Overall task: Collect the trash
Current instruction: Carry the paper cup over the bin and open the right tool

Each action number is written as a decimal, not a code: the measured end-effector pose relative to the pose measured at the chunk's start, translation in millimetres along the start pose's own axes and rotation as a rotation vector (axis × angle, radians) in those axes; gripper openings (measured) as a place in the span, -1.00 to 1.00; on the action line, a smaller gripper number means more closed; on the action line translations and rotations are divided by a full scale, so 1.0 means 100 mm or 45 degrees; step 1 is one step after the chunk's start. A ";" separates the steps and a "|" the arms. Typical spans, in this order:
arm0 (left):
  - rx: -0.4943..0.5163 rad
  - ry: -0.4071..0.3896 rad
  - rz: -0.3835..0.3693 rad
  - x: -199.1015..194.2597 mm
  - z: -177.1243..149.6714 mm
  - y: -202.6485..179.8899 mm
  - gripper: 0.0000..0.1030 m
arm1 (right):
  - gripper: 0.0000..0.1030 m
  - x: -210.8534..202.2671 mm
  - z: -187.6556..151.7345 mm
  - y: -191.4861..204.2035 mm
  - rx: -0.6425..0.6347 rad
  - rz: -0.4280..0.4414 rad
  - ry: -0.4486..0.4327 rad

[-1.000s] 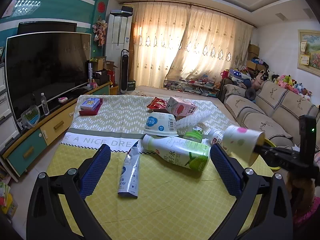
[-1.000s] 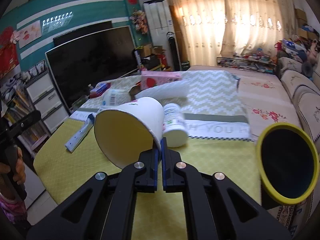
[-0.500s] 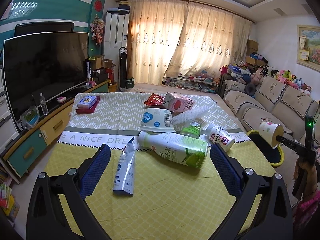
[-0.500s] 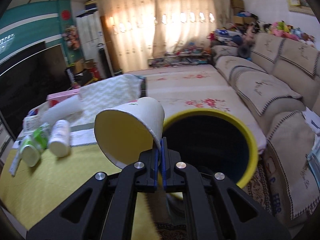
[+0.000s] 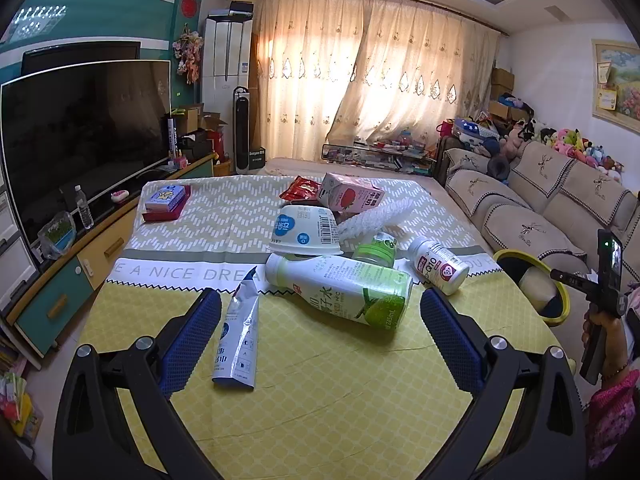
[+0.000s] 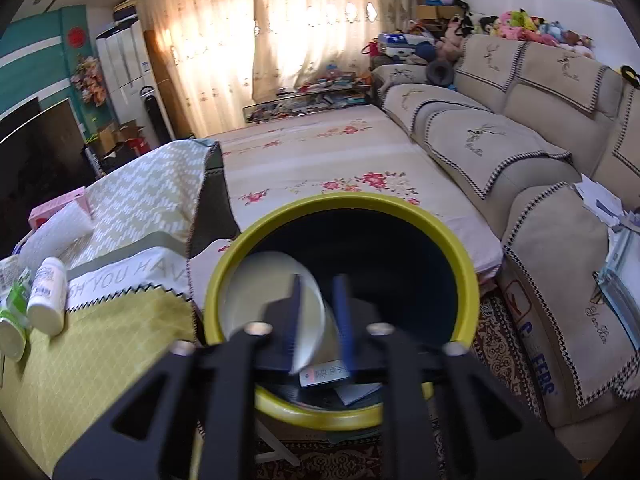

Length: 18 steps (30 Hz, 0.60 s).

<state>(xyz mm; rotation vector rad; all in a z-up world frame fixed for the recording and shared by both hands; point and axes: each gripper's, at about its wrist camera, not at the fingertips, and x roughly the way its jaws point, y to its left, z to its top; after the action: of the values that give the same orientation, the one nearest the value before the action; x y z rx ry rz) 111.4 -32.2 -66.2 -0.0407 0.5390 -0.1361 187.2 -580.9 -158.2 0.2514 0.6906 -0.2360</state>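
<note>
My left gripper (image 5: 320,336) hangs open over the yellow tablecloth (image 5: 320,400), nothing between its blue pads. Ahead of it lie a green-and-white bottle (image 5: 340,290), a silver pouch (image 5: 238,340), an upturned yogurt tub (image 5: 306,230), a small white bottle (image 5: 440,264), a pink carton (image 5: 350,198) and a red snack bag (image 5: 302,190). My right gripper (image 6: 320,316) points down into the yellow-rimmed bin (image 6: 344,200). Its jaws are opening. The white paper cup (image 6: 260,292), blurred, drops away inside the bin beside the left pad. The left wrist view shows that cup (image 5: 534,286) in the bin (image 5: 560,304).
Paper scraps (image 6: 324,376) lie in the bin's bottom. A beige sofa (image 6: 520,160) runs along the right, and a floral-covered low bed (image 6: 320,160) lies behind the bin. A red-and-blue box (image 5: 166,200) sits at the table's far left. The TV (image 5: 80,140) stands on a cabinet to the left.
My right gripper swung right from the table to above the bin and tipped down. Its jaws parted and the paper cup left them. The left gripper stayed put.
</note>
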 end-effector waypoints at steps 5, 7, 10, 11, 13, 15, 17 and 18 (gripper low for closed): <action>-0.004 0.009 0.007 0.04 -0.02 0.03 0.91 | -0.38 -0.06 0.01 -0.03 0.017 0.014 -0.016; -0.010 0.019 0.012 0.07 -0.03 0.06 0.91 | -0.34 -0.11 0.00 0.00 0.006 0.029 -0.023; -0.020 0.035 0.033 0.13 -0.06 0.14 0.91 | -0.28 -0.16 -0.01 0.08 -0.010 0.059 -0.029; -0.024 0.042 0.041 0.15 -0.07 0.16 0.91 | -0.28 -0.17 -0.01 0.12 -0.016 0.068 -0.028; -0.039 0.074 0.058 0.24 -0.10 0.24 0.91 | -0.28 -0.19 -0.02 0.19 -0.033 0.088 -0.025; -0.059 0.115 0.072 0.35 -0.15 0.32 0.91 | -0.28 -0.20 -0.03 0.24 -0.044 0.108 -0.025; -0.083 0.162 0.083 0.46 -0.20 0.39 0.91 | -0.28 -0.20 -0.04 0.28 -0.054 0.119 -0.020; -0.100 0.193 0.087 0.52 -0.24 0.44 0.91 | -0.28 -0.20 -0.04 0.31 -0.060 0.126 -0.016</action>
<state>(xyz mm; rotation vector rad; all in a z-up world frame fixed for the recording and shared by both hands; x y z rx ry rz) 148.8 3.8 -116.6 -0.0886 0.6962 -0.0515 179.1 -548.1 -144.1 0.2384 0.6686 -0.1269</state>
